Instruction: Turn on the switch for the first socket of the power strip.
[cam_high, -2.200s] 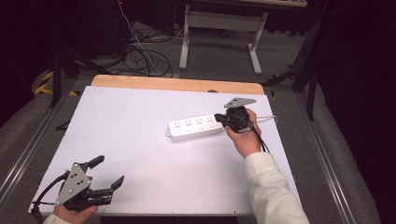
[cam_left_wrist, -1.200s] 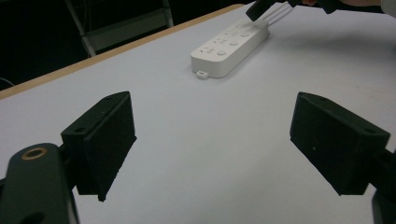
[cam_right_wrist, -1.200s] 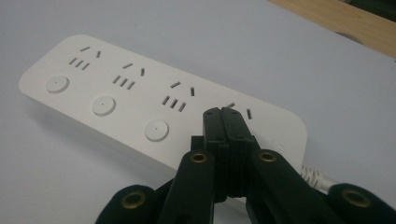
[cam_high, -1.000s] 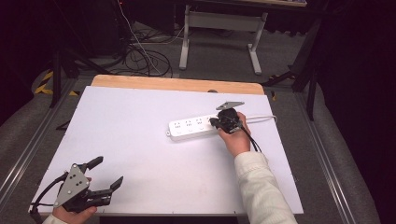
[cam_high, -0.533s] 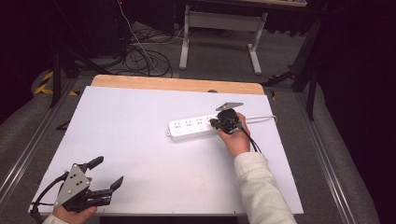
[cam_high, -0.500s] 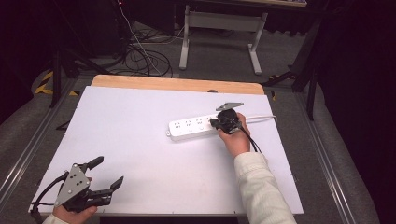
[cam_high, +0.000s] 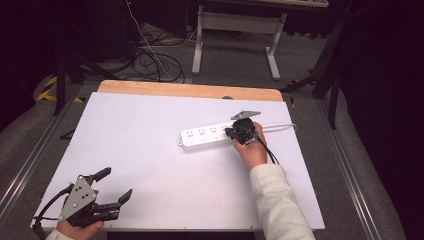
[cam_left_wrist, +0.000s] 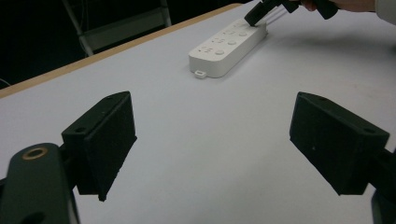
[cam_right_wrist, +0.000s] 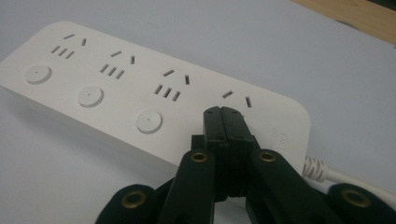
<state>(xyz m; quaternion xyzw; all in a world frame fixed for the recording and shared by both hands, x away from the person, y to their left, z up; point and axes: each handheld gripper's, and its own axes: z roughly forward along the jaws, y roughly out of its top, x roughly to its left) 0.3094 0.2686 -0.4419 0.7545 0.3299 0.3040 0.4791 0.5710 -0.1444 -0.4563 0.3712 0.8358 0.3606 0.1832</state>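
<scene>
A white power strip (cam_high: 207, 136) lies on the white table top (cam_high: 150, 150), right of centre, with several sockets and round buttons. My right gripper (cam_high: 231, 132) is shut, its joined tips resting on the strip's right end. In the right gripper view the closed tips (cam_right_wrist: 225, 113) cover the spot of the last button on the power strip (cam_right_wrist: 116, 88), beside the cord end. My left gripper (cam_high: 116, 186) sits at the near left corner, jaws wide open and empty. The left gripper view shows the power strip (cam_left_wrist: 229, 46) far ahead, between its spread jaws, and the right gripper (cam_left_wrist: 254, 18) pressing on it.
The strip's white cable (cam_high: 277, 127) runs right toward the table edge. A wooden strip (cam_high: 190, 91) borders the far side of the table. Beyond it stand a white desk frame (cam_high: 235, 35) and loose cables (cam_high: 155, 60) on the floor.
The right gripper moved slightly left and down onto the strip's right end about a second ago and has stayed there. The left gripper has not moved.
</scene>
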